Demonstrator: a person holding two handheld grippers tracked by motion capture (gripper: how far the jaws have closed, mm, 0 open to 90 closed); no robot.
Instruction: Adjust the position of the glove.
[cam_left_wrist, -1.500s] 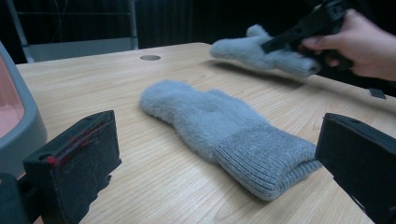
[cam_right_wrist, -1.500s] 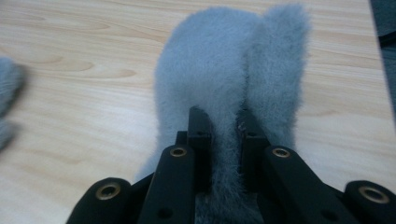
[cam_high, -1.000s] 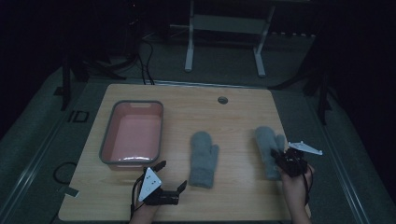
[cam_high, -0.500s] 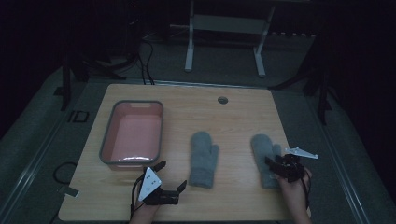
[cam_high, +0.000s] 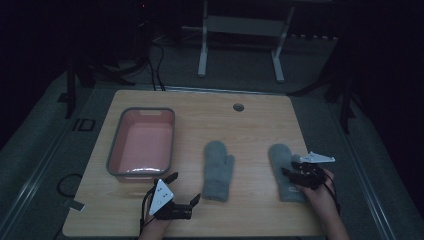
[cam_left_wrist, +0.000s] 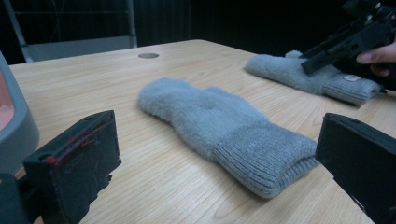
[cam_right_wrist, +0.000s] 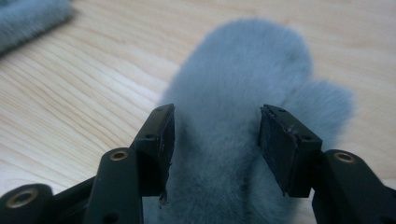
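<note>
Two grey fuzzy mittens lie flat on the wooden table (cam_high: 250, 125). The middle mitten (cam_high: 218, 170) (cam_left_wrist: 210, 116) rests with its ribbed cuff towards the near edge. My left gripper (cam_high: 184, 188) (cam_left_wrist: 210, 140) sits low near the front edge, open, its jaws wide apart and facing that cuff without touching it. The right mitten (cam_high: 280, 160) (cam_right_wrist: 243, 60) lies under my right gripper (cam_high: 290, 168) (cam_right_wrist: 215, 135), which stands open with a jaw on each side of the mitten's body. The thumb of that mitten sticks out to the right beyond the jaws.
A pink tub with a grey rim (cam_high: 116, 150) (cam_left_wrist: 14, 121) stands on the left half of the table, close beside my left gripper. A small round hole (cam_high: 238, 107) sits near the far edge. A metal frame stands on the dark floor behind.
My right gripper has moved left and down until its jaws straddle the right mitten. The left gripper and the middle mitten have not moved.
</note>
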